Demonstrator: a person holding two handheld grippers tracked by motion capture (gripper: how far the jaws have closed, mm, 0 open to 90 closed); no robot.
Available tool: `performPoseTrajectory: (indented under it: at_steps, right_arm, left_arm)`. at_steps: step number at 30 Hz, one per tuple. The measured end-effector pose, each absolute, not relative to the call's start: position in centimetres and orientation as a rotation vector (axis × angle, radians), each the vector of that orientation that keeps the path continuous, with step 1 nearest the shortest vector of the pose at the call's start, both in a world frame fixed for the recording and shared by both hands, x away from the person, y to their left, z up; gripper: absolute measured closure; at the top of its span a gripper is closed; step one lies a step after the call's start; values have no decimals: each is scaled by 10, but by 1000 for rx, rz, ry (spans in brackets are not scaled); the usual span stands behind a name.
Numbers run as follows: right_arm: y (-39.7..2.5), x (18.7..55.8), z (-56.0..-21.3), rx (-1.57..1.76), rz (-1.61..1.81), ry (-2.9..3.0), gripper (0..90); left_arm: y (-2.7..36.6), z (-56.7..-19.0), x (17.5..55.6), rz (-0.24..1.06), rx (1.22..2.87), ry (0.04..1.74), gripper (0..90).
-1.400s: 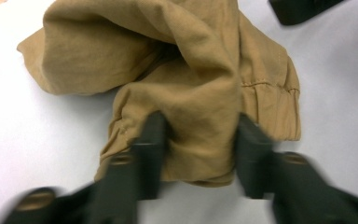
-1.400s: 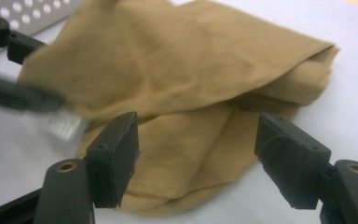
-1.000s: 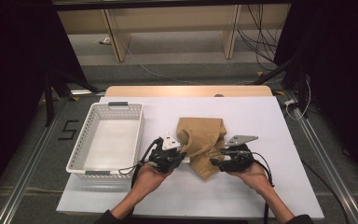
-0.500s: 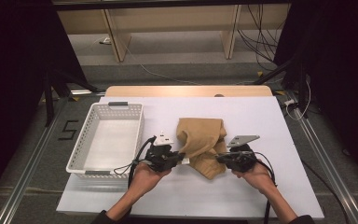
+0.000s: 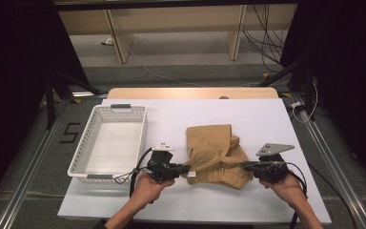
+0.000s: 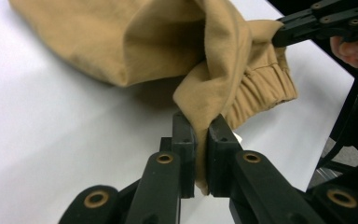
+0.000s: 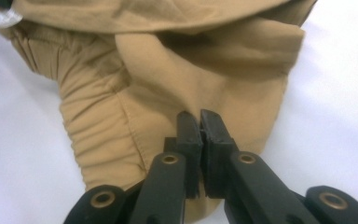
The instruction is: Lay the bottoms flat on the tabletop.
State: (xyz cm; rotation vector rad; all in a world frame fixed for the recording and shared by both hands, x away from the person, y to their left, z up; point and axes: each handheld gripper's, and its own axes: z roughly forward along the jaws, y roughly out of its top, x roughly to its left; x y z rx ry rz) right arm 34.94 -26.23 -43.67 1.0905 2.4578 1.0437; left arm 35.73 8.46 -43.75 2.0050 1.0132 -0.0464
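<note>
The white surface [image 5: 248, 119] spans most of the high view, with a wooden edge at its far side, grey floor around it and cables trailing past wooden furniture legs beyond. On its left part stands a white plastic basket [image 5: 91, 143] with perforated walls and a smooth bottom. Right of the basket, near the front edge, lies the tan garment [image 5: 209, 148], a soft, matte cloth crumpled in loose folds, with a gathered elastic band [image 6: 265, 88] along one hem. It sits between the two tongs. The left tongs [image 5: 185, 169] meet its left edge and are pressed together on a fold of the cloth [image 6: 200, 121], which rises between the jaws. The right tongs [image 5: 246, 164] reach its right edge, jaws closed tight with fabric just at and behind their tips [image 7: 200, 123]; whether cloth is caught between them I cannot tell.
</note>
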Motion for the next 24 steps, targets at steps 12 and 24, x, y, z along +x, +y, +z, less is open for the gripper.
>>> performPoseTrajectory:
  at_steps: [12, 24]
  right_arm:
    - [-246, 337, -458, 1051, 968, 2570, 875]
    - [-242, 335, -461, 1044, 955, 2598, 763]
  left_arm:
    - [102, -458, 344, -58, 2047, 1071, 833]
    - [105, -457, 339, -83, 2086, 1073, 835]
